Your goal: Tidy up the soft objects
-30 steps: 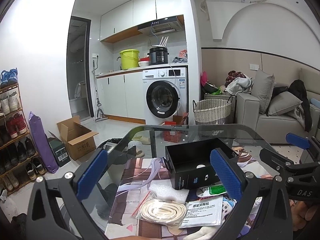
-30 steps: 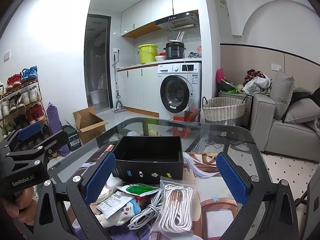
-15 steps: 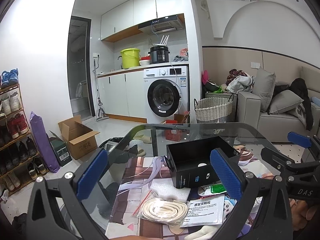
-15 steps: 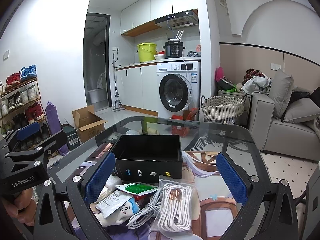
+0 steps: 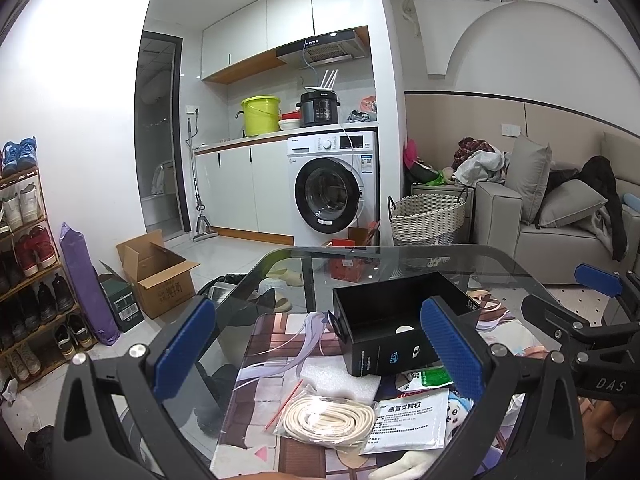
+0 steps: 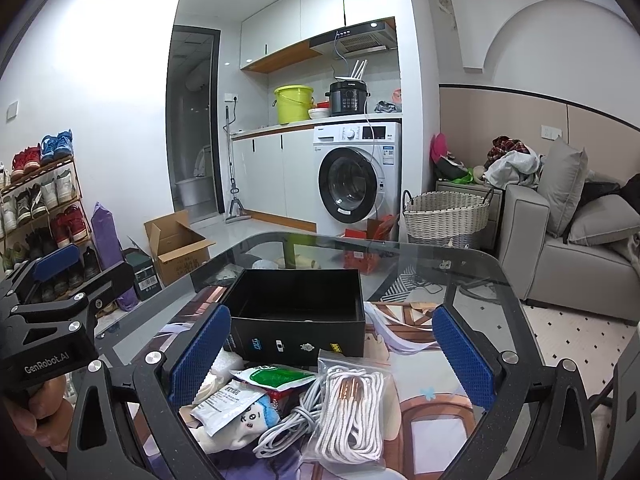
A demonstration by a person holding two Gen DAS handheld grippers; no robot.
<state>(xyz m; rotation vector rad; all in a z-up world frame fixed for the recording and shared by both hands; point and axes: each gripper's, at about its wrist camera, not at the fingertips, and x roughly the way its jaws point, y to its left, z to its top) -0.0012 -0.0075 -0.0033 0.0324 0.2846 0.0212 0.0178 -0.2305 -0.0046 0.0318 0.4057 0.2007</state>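
An open black box point(image 5: 400, 328) point(image 6: 298, 320) stands on a glass table with a printed mat. In front of it lie a bag of cream laces point(image 5: 324, 422), white foam point(image 5: 340, 376), a white medicine sachet point(image 5: 412, 424), a green packet point(image 6: 276, 376), a bag of white cord point(image 6: 352, 412), a grey cable point(image 6: 288, 424) and a white-and-blue plush toy point(image 6: 248, 412). My left gripper point(image 5: 316, 360) is open above the laces. My right gripper point(image 6: 328, 356) is open above the cord and packets. Both are empty.
The glass table point(image 6: 460, 276) ends just beyond the box. Past it stand a wicker basket point(image 6: 444, 216), a washing machine point(image 6: 356, 176), a grey sofa point(image 6: 580, 248), a cardboard box point(image 5: 156, 272) on the floor and a shoe rack point(image 5: 24, 260) at left.
Both views have shifted only slightly; the box and the soft things lie where they were. Both grippers stay open.
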